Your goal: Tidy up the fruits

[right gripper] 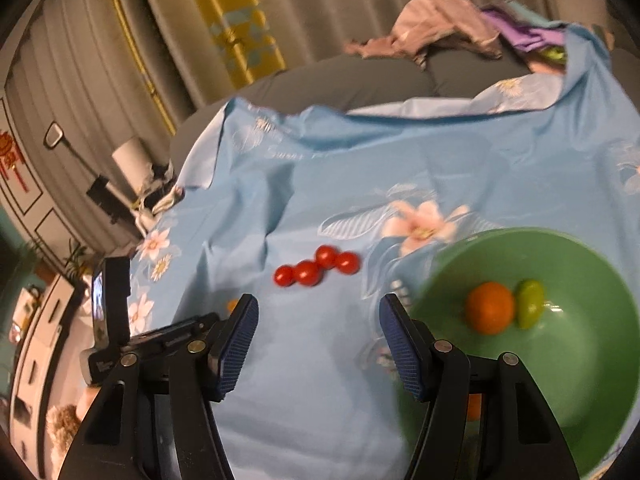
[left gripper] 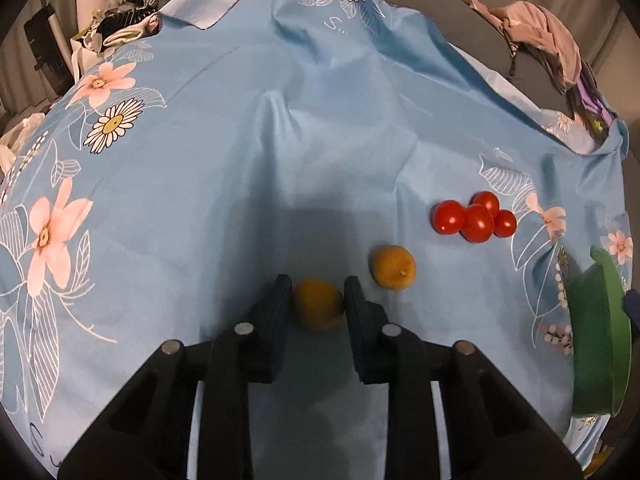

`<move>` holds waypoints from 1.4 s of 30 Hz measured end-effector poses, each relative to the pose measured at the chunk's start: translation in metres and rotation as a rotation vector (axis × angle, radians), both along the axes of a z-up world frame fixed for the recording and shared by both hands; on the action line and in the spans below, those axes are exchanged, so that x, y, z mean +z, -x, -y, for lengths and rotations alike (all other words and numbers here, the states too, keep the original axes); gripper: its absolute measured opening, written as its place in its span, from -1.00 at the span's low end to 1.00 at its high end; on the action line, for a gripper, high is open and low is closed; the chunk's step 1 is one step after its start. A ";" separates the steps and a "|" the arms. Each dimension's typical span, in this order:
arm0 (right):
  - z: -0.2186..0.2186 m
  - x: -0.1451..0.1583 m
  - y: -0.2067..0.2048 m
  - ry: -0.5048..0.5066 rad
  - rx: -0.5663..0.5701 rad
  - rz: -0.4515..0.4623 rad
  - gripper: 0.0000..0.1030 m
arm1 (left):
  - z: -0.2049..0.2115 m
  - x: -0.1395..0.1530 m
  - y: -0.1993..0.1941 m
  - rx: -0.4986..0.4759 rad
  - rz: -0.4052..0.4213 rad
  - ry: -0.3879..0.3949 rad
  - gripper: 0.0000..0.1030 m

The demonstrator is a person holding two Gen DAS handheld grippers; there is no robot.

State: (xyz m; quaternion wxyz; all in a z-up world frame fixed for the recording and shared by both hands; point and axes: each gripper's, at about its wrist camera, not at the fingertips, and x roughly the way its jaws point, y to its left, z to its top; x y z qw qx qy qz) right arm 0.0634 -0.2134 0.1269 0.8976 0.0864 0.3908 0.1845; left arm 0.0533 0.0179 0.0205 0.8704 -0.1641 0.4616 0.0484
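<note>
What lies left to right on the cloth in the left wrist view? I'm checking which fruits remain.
yellow fruit between the jaws → loose yellow fruit → cluster of red tomatoes → green bowl

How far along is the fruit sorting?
Partly done: the green bowl already holds an orange fruit and a green one. The left tongs are shut on a yellow fruit. Another yellow fruit and four cherry tomatoes remain on the cloth.
</note>
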 end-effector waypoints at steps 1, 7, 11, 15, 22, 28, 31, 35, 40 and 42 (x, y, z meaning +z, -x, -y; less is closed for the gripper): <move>-0.010 -0.001 -0.007 0.006 0.011 -0.018 0.27 | -0.001 0.000 0.000 0.008 -0.004 0.010 -0.49; -0.074 -0.019 -0.047 0.004 0.128 -0.132 0.22 | -0.016 0.027 0.026 0.046 0.078 0.075 -0.49; -0.116 -0.045 -0.070 0.045 0.181 -0.204 0.08 | -0.031 0.040 0.046 0.100 0.126 0.067 -0.49; -0.143 -0.073 -0.076 0.084 0.219 -0.258 -0.01 | -0.040 0.048 0.053 0.130 0.146 0.045 -0.49; -0.158 -0.090 -0.071 0.223 0.239 -0.231 -0.45 | -0.040 0.053 0.057 0.137 0.160 0.036 -0.49; -0.139 -0.075 -0.059 0.202 0.220 -0.226 -0.45 | -0.035 0.058 0.062 0.122 0.183 0.042 -0.49; -0.124 -0.058 -0.045 0.179 0.199 -0.189 -0.45 | -0.030 0.060 0.064 0.107 0.191 0.041 -0.49; -0.099 -0.039 -0.018 0.136 0.155 -0.138 -0.45 | -0.026 0.063 0.065 0.096 0.203 0.045 -0.49; -0.072 -0.032 0.004 0.076 0.096 -0.120 -0.45 | -0.016 0.070 0.069 0.068 0.226 0.043 -0.49; -0.063 -0.028 0.008 0.053 0.083 -0.103 -0.45 | -0.010 0.073 0.071 0.055 0.236 0.039 -0.49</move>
